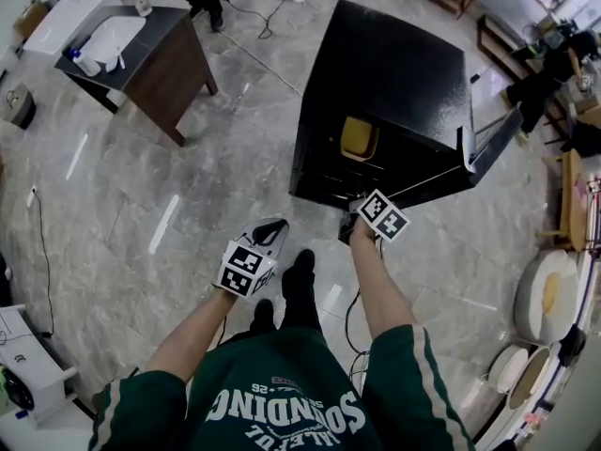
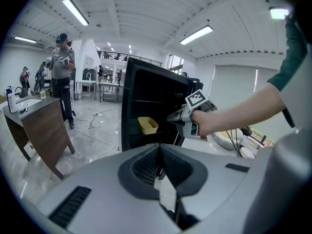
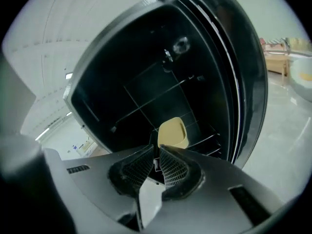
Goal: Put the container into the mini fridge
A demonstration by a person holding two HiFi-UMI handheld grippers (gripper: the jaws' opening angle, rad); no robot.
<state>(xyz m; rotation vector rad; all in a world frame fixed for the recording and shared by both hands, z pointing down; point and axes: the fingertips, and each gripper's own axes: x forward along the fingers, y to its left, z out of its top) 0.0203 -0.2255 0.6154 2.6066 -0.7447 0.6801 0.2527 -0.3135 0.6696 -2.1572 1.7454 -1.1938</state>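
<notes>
Jaws of left gripper (image 2: 159, 147) closed pad to pad, nothing between; held low above grey marble floor (image 1: 141, 205), near the wearer's shoes (image 1: 300, 272), apart from the fridge front.

Jaws of right gripper (image 3: 157, 150) drawn in to a narrow slit, likewise empty; held just in front of the open mini fridge (image 1: 394, 73), pointed into its dark interior; marker cube (image 1: 383, 214) uppermost in the head view.

Yellow container (image 3: 173, 133) inside the fridge, upright on a wire shelf (image 3: 207, 141) in the lower part of the cabinet; beyond the right gripper's tips, not touching them; visible through the opening in all three views.

Fridge door (image 1: 493, 144) swung wide open at the right of the cabinet; black cabinet upright on the floor, glossy on top.

Farther left, wooden table (image 1: 174, 73) with dark top, well apart from the fridge; white basin (image 1: 111, 34) and bottle (image 1: 83, 61) on it. Beside the table, in the left gripper view, standing person (image 2: 61, 72). Loose cable (image 1: 42, 252) on the floor at far left.
</notes>
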